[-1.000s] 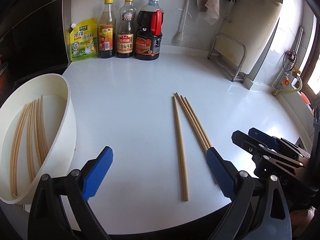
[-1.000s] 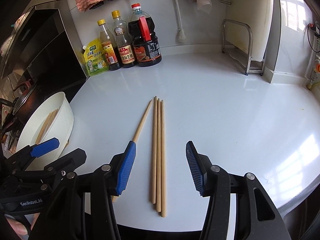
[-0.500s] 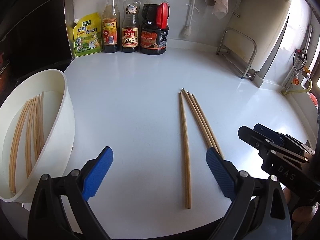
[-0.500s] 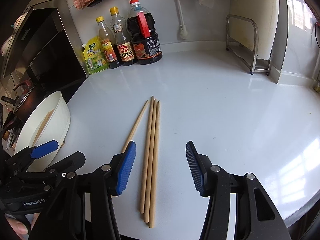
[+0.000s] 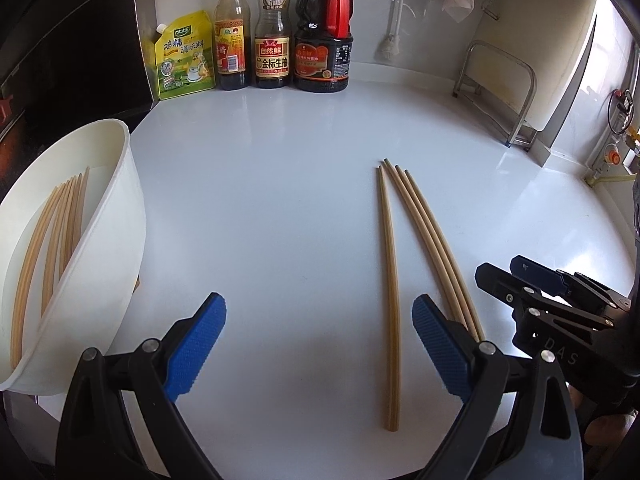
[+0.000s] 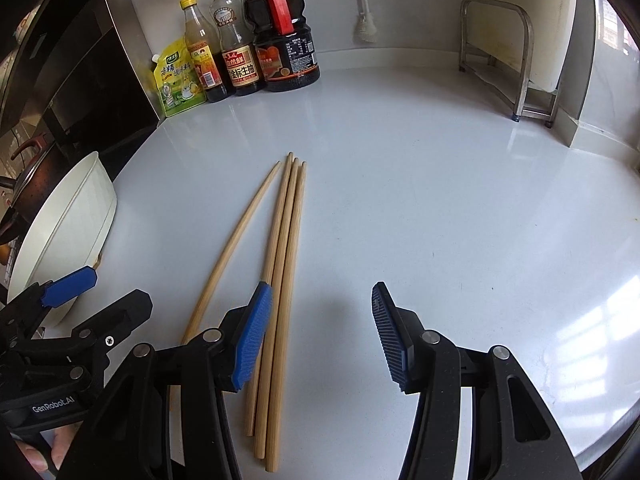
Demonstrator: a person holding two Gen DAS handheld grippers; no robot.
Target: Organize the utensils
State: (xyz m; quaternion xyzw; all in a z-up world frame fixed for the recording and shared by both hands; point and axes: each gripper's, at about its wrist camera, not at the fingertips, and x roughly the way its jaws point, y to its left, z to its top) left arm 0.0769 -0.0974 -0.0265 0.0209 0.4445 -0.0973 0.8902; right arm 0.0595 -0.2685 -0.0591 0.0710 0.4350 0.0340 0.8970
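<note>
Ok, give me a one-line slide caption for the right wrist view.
Open right tool poised over four loose chopsticks on the white counter, white bowl at left.

Four chopsticks (image 5: pixel 390 280) lay mid-counter (image 5: pixel 260 220); a tub (image 5: pixel 104 248) holding more chopsticks (image 5: pixel 48 248) sat left, bottles (image 5: pixel 272 40) stood behind.
</note>
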